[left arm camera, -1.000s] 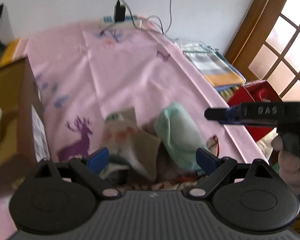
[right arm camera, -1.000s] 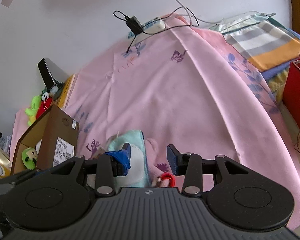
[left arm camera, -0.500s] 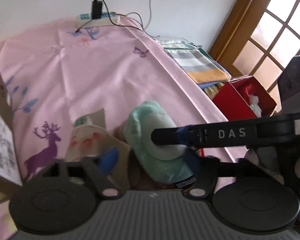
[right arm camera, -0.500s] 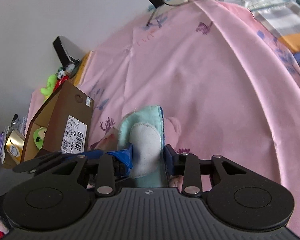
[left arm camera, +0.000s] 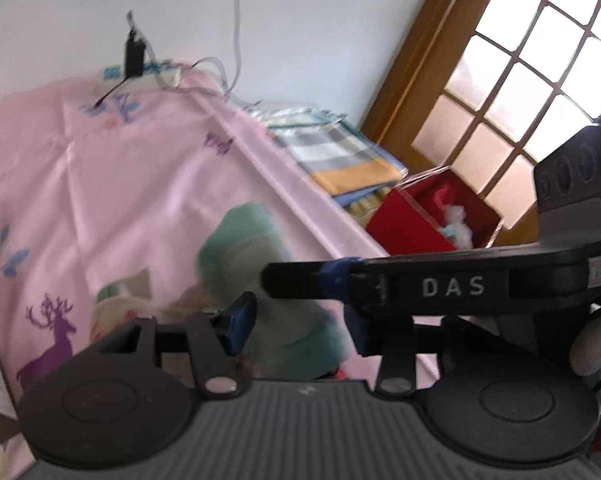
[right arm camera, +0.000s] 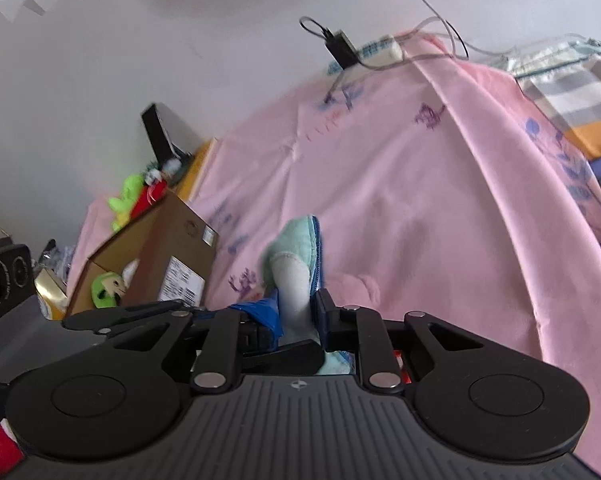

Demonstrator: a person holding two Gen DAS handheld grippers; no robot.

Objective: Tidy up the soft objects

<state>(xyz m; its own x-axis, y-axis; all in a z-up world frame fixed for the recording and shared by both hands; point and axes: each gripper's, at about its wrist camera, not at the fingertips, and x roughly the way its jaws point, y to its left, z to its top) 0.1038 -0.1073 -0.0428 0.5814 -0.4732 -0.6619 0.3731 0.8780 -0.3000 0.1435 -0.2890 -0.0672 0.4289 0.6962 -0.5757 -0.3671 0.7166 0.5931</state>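
Note:
A mint green plush item (left arm camera: 256,264) with a white patch and a blue edge lies on the pink sheet (left arm camera: 120,184). My right gripper (right arm camera: 296,308) is shut on its near end (right arm camera: 294,276), and the white patch is squeezed between the pads. In the left wrist view this gripper (left arm camera: 284,280) reaches in from the right across the item. My left gripper (left arm camera: 298,328) has the same item between its jaws, which are closing. Its blue pads (left arm camera: 240,322) stand close to the item's sides, and the blur shows no clear squeeze.
A beige patterned cloth piece (left arm camera: 120,304) and a pink plush (right arm camera: 356,284) lie beside the item. On the left stands an open cardboard box (right arm camera: 160,260) with a green toy (right arm camera: 106,288) inside. To the right are a red box (left arm camera: 416,224), folded blankets (left arm camera: 340,156) and a charger (left arm camera: 134,52).
Both grippers narrowed from wide open. The right one came in from the right and clamped the mint item, which now tilts up. The left view swung to the right.

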